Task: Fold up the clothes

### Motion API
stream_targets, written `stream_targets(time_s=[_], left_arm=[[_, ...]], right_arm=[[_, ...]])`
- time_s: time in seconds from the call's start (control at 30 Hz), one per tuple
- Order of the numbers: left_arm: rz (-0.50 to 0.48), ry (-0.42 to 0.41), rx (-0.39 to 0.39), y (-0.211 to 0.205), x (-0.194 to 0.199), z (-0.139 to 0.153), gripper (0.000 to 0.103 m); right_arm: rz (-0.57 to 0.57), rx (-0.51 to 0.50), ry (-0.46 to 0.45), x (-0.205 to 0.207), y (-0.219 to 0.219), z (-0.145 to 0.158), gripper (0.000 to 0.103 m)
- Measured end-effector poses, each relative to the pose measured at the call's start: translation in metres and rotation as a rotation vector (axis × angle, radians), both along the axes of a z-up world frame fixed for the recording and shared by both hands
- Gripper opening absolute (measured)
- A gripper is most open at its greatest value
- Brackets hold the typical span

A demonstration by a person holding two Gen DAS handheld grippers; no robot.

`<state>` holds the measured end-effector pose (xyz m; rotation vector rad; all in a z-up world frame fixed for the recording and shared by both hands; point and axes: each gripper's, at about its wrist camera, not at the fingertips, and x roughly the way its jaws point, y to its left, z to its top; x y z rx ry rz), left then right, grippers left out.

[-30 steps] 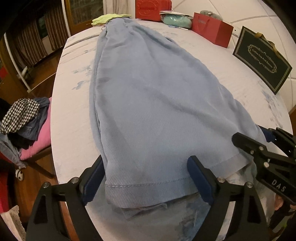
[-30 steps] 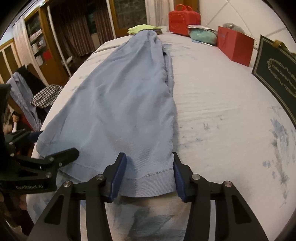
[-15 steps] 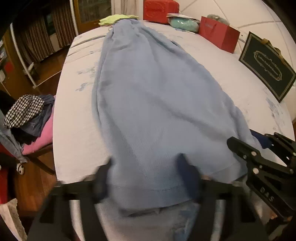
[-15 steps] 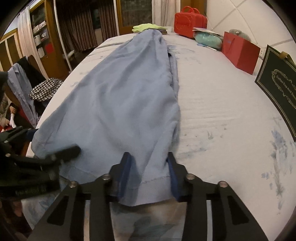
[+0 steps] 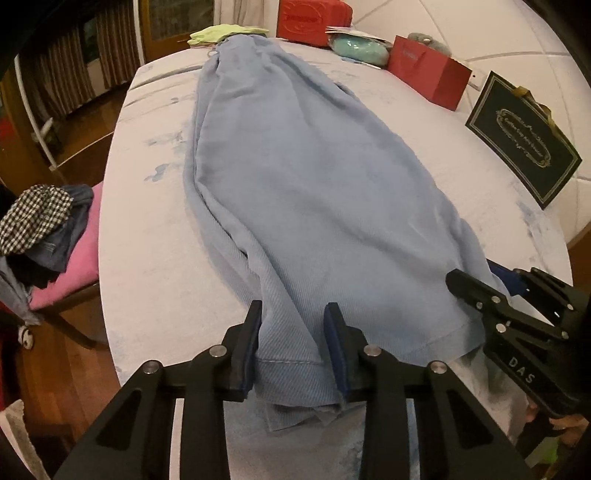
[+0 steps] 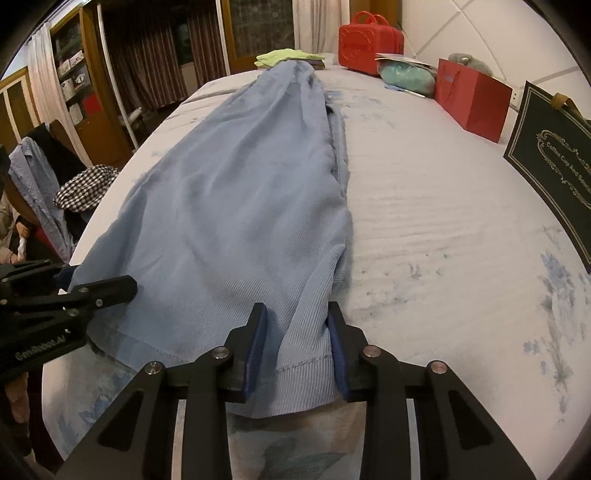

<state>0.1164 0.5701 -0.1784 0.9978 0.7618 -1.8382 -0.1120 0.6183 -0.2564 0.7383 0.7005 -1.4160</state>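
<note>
A long light-blue ribbed garment (image 5: 314, 184) (image 6: 240, 184) lies lengthwise on the white bed (image 5: 147, 240) (image 6: 443, 221), its hem at the near edge. My left gripper (image 5: 291, 310) has the hem's left corner bunched between its blue pads, and its jaws are closing on it. My right gripper (image 6: 295, 310) is shut on the hem's right corner, with the cloth gathered between its pads. Each gripper also shows in the other's view: the right gripper (image 5: 491, 277) at the hem's right end, the left gripper (image 6: 81, 275) at its left end.
At the far end lie a folded green cloth (image 5: 225, 33), a red case (image 6: 369, 44), a teal bundle (image 6: 406, 77) and a red paper bag (image 5: 428, 70). A dark green box (image 6: 554, 166) stands at the right. A chair with piled clothes (image 5: 44, 236) is left of the bed.
Both grippers' jaws have narrowed around the hem, the left by much more, and the cloth has bunched up between the pads. Neither hand has shifted noticeably.
</note>
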Motion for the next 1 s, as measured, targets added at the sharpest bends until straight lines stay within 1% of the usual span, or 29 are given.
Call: stream_targets(time_s=[0.03, 0.07, 0.1, 0.13, 0.17, 0.2, 0.23, 0.27, 0.3, 0.33, 0.37, 0.43, 0.5, 0.57, 0.63, 0.73, 0.83, 0.87, 1.0], left_arm=[[-0.005, 0.004, 0.001, 0.001, -0.001, 0.0, 0.039], [-0.014, 0.01, 0.002, 0.002, -0.002, 0.0, 0.049], [-0.037, 0.019, 0.004, 0.003, -0.005, -0.001, 0.067], [-0.06, 0.024, 0.004, 0.005, -0.008, -0.002, 0.074], [-0.08, 0.003, -0.008, 0.008, -0.012, -0.003, 0.077], [-0.095, -0.016, -0.02, 0.011, -0.015, -0.004, 0.077], [-0.087, -0.028, -0.033, 0.013, -0.015, -0.003, 0.077], [-0.079, -0.04, -0.046, 0.015, -0.015, -0.003, 0.07], [-0.068, -0.05, -0.057, 0.016, -0.014, -0.002, 0.054], [-0.045, -0.052, -0.057, 0.015, -0.01, -0.001, 0.043], [-0.031, -0.039, -0.041, 0.011, -0.005, 0.001, 0.01], [-0.023, -0.013, 0.002, 0.004, 0.001, 0.003, 0.008], [-0.054, -0.035, -0.003, 0.005, -0.002, 0.007, 0.007], [-0.079, -0.022, -0.047, 0.009, -0.001, 0.021, 0.006], [-0.07, 0.025, -0.064, 0.008, 0.007, 0.041, 0.006], [-0.057, 0.08, -0.089, 0.004, 0.02, 0.065, 0.006], [-0.057, 0.093, -0.117, -0.008, 0.029, 0.083, 0.006], [-0.062, 0.099, -0.133, -0.014, 0.031, 0.09, 0.006], [-0.079, 0.143, -0.148, -0.047, 0.033, 0.104, 0.006]], right_arm=[[0.003, 0.004, 0.008, 0.001, -0.001, 0.0, 0.032], [0.01, 0.012, 0.001, 0.002, -0.002, 0.001, 0.032], [0.018, 0.021, -0.01, 0.002, -0.003, 0.002, 0.031], [0.032, 0.029, -0.009, 0.004, -0.003, 0.002, 0.03], [0.048, 0.037, -0.004, 0.006, -0.003, 0.002, 0.028], [0.056, 0.038, 0.003, 0.008, -0.003, 0.002, 0.027], [0.062, 0.038, 0.012, 0.009, -0.003, 0.002, 0.026], [0.068, 0.038, 0.02, 0.01, -0.003, 0.002, 0.025], [0.064, 0.041, 0.017, 0.009, -0.003, 0.002, 0.02], [0.052, 0.045, 0.012, 0.008, -0.005, 0.002, 0.018], [0.045, 0.049, 0.008, 0.007, -0.005, 0.002, 0.015], [0.035, 0.058, -0.018, 0.006, -0.005, 0.003, 0.014], [0.026, 0.067, -0.047, 0.006, -0.005, 0.004, 0.013], [-0.002, 0.064, -0.192, -0.004, -0.007, 0.011, 0.012], [-0.019, 0.033, -0.298, -0.014, -0.006, 0.021, 0.012], [-0.03, -0.007, -0.332, -0.018, -0.006, 0.035, 0.012], [-0.044, -0.04, -0.361, -0.021, -0.008, 0.046, 0.012], [-0.054, -0.045, -0.378, -0.022, -0.01, 0.049, 0.012], [-0.081, -0.096, -0.387, -0.016, -0.023, 0.066, 0.012]])
